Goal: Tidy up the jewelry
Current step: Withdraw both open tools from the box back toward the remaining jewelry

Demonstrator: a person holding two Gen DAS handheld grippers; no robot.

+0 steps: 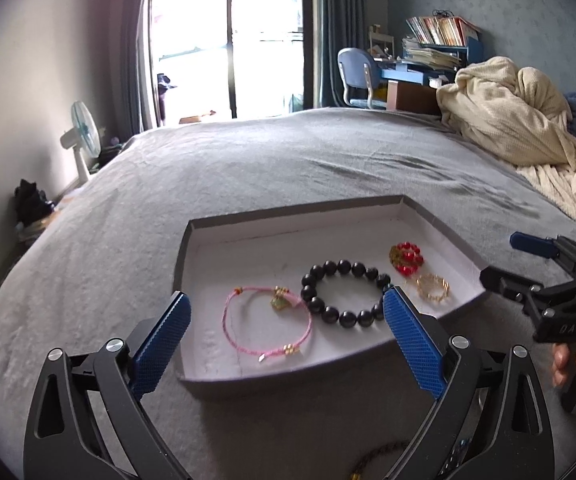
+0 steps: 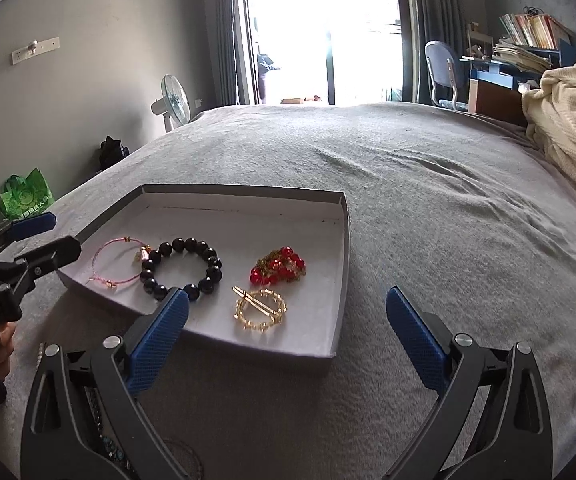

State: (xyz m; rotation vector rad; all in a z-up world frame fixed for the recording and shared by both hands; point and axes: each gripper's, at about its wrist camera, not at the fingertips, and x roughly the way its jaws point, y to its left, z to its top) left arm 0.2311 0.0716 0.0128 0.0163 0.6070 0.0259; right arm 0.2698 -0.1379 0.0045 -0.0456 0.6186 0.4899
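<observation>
Now | left gripper (image 1: 284, 316) and right gripper (image 2: 288, 312) both gaping wide, gripping nothing | tray (image 1: 208, 276) sitting centre frame holding beads (image 1: 344, 294) | beads looking hard, slippery, rolling; pinching across one side seeming best

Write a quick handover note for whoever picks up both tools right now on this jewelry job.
Left tool: open, empty, hovering at the tray's near edge.
Right tool: open, empty, also at the near edge.
In the grey tray: pink cord bracelet, black bead bracelet, red bead piece, gold ring-shaped piece.
Left: a brown cord piece and a dark beaded strand lie on the bed outside the tray, partly hidden.
</observation>
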